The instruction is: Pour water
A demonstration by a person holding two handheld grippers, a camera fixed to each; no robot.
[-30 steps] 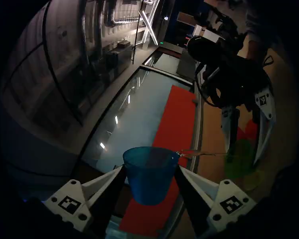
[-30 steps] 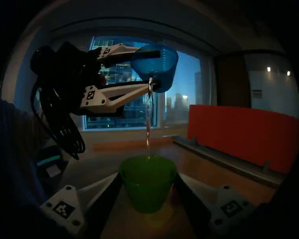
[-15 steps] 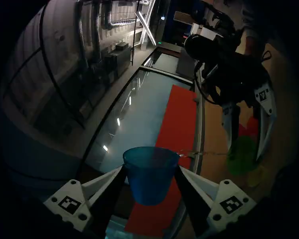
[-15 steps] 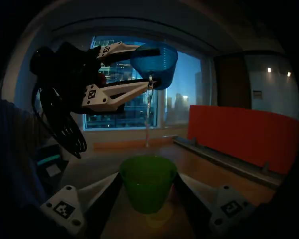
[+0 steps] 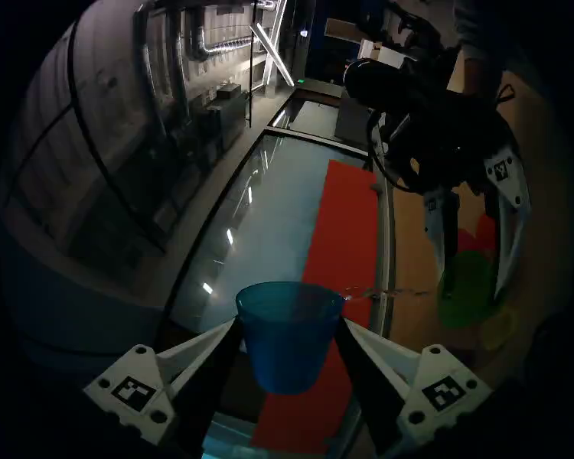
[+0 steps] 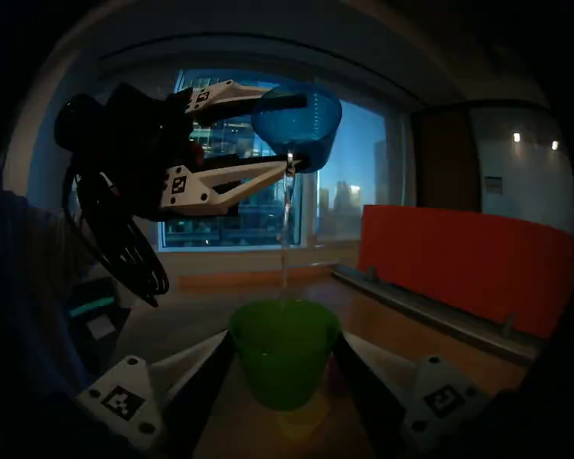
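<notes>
While in left tongs, blue cup pours into green cup.

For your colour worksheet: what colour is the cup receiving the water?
Green cup; right gripper view shows it best.

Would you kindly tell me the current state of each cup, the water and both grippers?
Blue plastic cup: tipped over, pouring from its rim.
Thin water stream: falling into the cup below.
Green plastic cup: upright, catching water.
Left gripper: shut on blue plastic cup.
Right gripper: shut on green plastic cup.
</notes>
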